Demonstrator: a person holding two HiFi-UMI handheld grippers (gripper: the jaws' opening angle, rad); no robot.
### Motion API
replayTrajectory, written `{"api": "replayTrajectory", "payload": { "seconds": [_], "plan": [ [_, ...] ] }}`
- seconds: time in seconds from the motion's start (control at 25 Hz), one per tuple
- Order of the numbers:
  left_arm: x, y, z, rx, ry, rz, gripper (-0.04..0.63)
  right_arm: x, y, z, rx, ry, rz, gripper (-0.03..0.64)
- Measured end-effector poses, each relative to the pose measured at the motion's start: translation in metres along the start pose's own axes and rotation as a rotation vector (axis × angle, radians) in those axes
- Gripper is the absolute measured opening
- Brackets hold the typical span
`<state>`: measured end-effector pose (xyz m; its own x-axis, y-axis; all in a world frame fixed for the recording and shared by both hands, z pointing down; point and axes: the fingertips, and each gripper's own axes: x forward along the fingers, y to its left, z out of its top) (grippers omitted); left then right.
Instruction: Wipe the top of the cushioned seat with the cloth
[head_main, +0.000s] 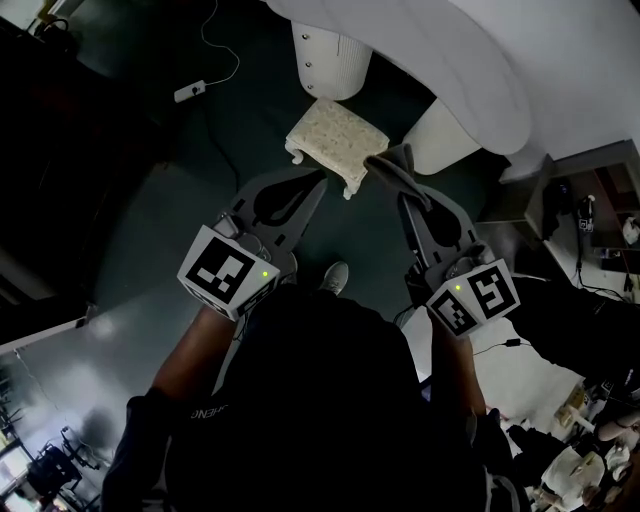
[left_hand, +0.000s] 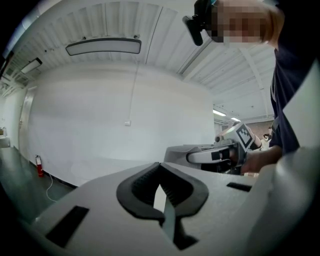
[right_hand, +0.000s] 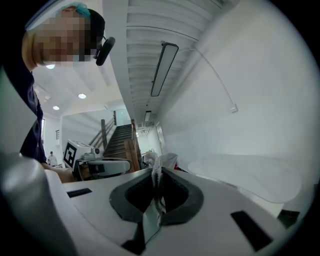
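Note:
The cushioned seat (head_main: 332, 136) is a small stool with a cream, nubbly top, standing on the dark floor ahead of me. A grey cloth (head_main: 394, 166) is pinched in my right gripper (head_main: 405, 192) and hangs just right of the seat's near corner. In the right gripper view the cloth (right_hand: 156, 165) sticks up from between the shut jaws of the right gripper (right_hand: 154, 175). My left gripper (head_main: 321, 180) is shut with nothing in it, its tips just short of the seat's near edge. The left gripper (left_hand: 161, 172) points up at a white wall.
A white table (head_main: 470, 55) on thick round legs (head_main: 330, 55) stands just behind the seat. A power strip (head_main: 190, 91) with its cable lies on the floor at far left. A cluttered desk (head_main: 590, 215) is at right. My shoe (head_main: 335, 277) shows below the grippers.

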<state>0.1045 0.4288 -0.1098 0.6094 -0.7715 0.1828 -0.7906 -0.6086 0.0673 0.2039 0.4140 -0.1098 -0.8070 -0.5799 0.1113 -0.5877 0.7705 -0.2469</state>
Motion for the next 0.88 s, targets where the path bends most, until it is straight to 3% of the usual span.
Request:
{"api": "replayTrajectory", "payload": {
  "seconds": [0.44,0.88],
  "plan": [
    [0.012,-0.016,0.000,0.017,0.024,0.035,0.008,-0.015,-0.023,0.000,0.009,-0.012,0.031,0.032],
    [0.029,0.000,-0.004,0.007,0.024,0.038,0.008,-0.003,-0.045,-0.002,0.019,-0.003,0.026,0.032]
  ]
}}
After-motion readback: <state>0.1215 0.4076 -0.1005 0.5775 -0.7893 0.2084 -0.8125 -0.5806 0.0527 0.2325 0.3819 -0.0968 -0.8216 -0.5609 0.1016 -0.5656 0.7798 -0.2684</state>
